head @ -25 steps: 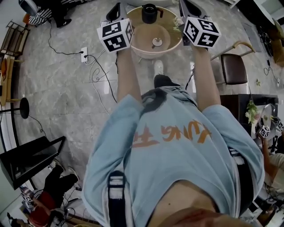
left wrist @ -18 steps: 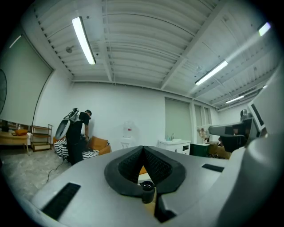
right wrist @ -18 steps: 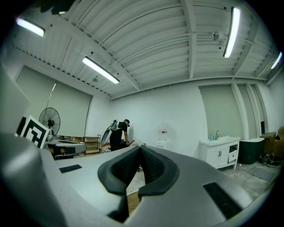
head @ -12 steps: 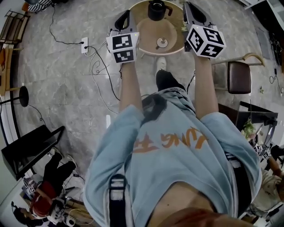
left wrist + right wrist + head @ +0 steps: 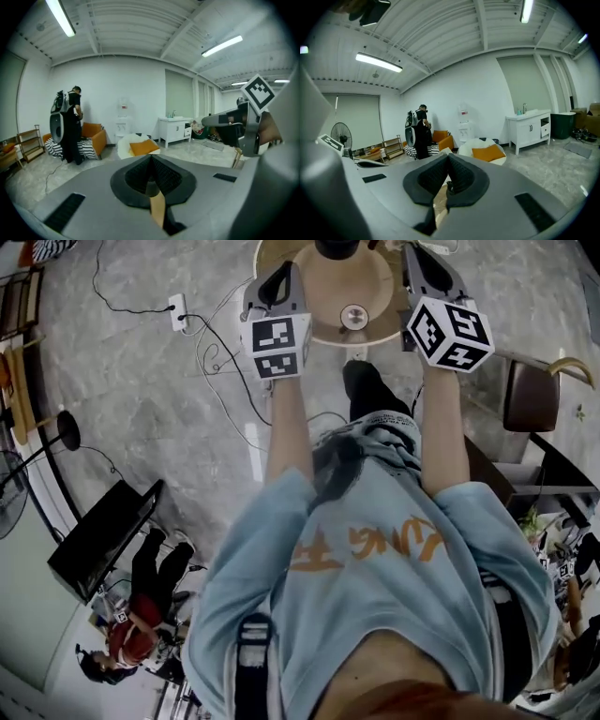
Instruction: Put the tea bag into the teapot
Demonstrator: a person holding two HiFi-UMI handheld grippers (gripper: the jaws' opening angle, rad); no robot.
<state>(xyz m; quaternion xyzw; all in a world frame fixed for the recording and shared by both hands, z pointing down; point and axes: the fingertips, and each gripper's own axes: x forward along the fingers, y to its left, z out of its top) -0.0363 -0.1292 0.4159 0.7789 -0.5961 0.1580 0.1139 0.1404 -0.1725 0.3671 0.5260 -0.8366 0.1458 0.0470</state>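
Both closed on nothing, my left gripper (image 5: 279, 279) and right gripper (image 5: 422, 266) flank the table (image 5: 323, 322), seemingly poised toward the teapot (image 5: 337, 247) at twelve o'clock.

The shirt (image 5: 375, 549) is pale blue with orange lettering; the floor (image 5: 159, 399) is grey marble. The left gripper (image 5: 281, 277) and right gripper (image 5: 420, 263) carry black-and-white square patterns, and the round table (image 5: 319, 296) is tan.

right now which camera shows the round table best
The head view: the round table is seen from above, with its far edge cropped by the frame. Both gripper views look out across the room and show no clear part of it.
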